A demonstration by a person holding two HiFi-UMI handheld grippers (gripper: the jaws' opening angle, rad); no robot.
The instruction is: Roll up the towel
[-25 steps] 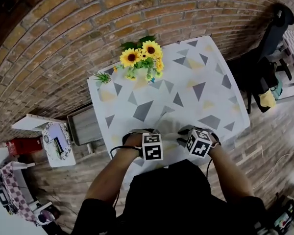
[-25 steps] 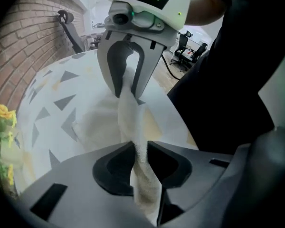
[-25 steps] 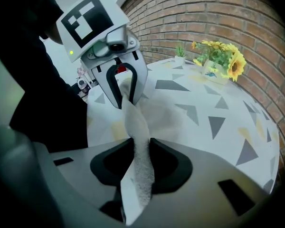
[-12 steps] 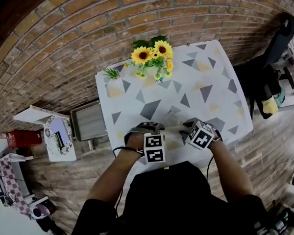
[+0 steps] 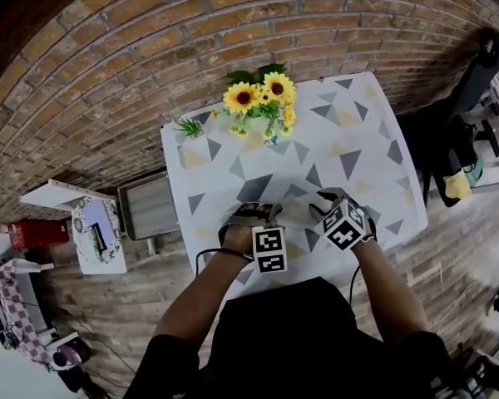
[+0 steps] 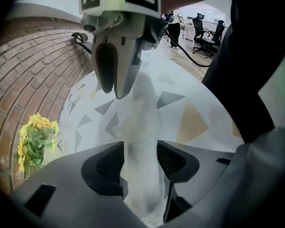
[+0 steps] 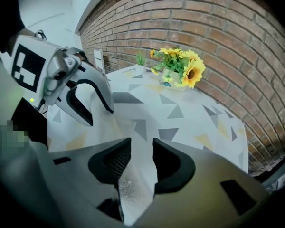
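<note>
The towel (image 5: 294,217) is white and lies as a narrow roll near the front edge of the surface (image 5: 362,144), stretched between the two tools. In the left gripper view it runs as a pale strip (image 6: 141,122) from between that tool's own jaws across to the other tool.

The left tool (image 5: 258,209) points steeply down over the roll's left end. Its jaws are opening, with the towel between them – the strip fills the gap from pad to pad, and no hard squeeze shows. The right tool (image 5: 325,200) stands at the roll's other end, also tipped down. Its jaws are partly apart, and the towel (image 7: 131,189) sits low in the gap near their base, loose rather than pinched. Each tool shows in the other's view, close by: the right one (image 6: 115,70) above the strip, the left one (image 7: 85,99) to the side.

The surface wears a white cloth printed with grey and yellow triangles. At its far edge stand sunflowers (image 5: 263,100) with a small green plant (image 5: 187,126) just beside them, well apart from the towel. Behind is a brick wall (image 5: 108,65) – below and around, a wooden floor (image 5: 466,231). The person's forearms reach in from the bottom of the head view.
</note>
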